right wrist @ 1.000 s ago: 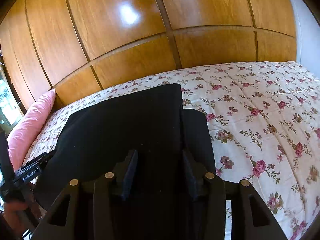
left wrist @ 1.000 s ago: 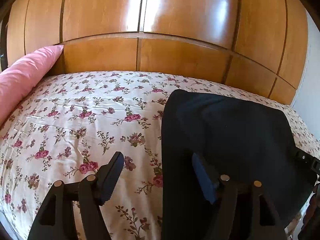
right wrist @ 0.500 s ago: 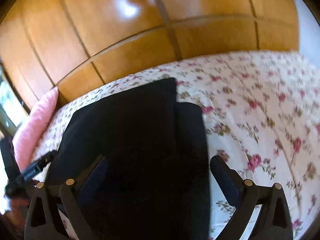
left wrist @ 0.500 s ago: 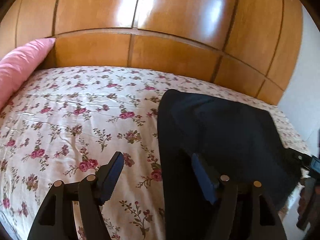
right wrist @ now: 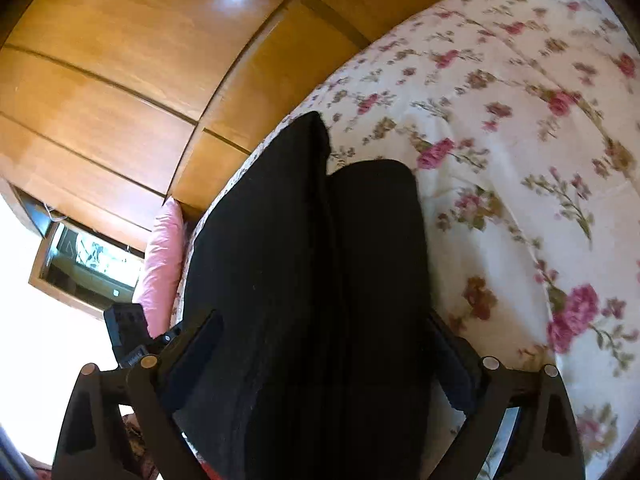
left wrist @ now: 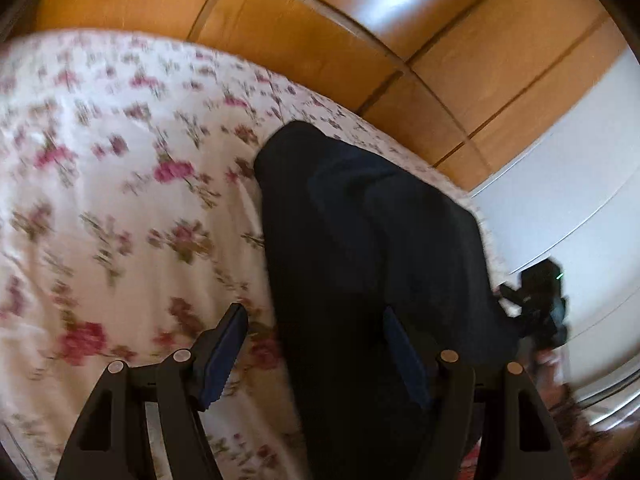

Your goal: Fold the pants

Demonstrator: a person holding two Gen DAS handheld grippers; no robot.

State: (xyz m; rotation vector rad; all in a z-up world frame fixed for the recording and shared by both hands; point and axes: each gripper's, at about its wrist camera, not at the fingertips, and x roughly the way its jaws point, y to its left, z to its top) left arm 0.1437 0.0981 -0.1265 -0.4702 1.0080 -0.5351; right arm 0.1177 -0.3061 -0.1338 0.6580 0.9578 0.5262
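Dark folded pants (left wrist: pixel 372 240) lie on a floral bedspread (left wrist: pixel 120 200); in the right wrist view the pants (right wrist: pixel 320 280) fill the middle. My left gripper (left wrist: pixel 316 356) is open, its left finger over the bedspread and its right finger over the pants' near left edge. My right gripper (right wrist: pixel 324 364) is open wide, its fingers on either side of the pants' near end. Neither holds the cloth. The other gripper shows at the pants' far side in each view (left wrist: pixel 540 304).
A wooden wardrobe (left wrist: pixel 320 32) stands behind the bed. A pink pillow (right wrist: pixel 162 264) lies at the bed's left end. A white wall (left wrist: pixel 580 180) is on the right. The bedspread (right wrist: pixel 520 160) extends to the right of the pants.
My right gripper opened wide and let go of the pants. Both grippers tilted and swung; the left view turned to the right. The left gripper stayed open.
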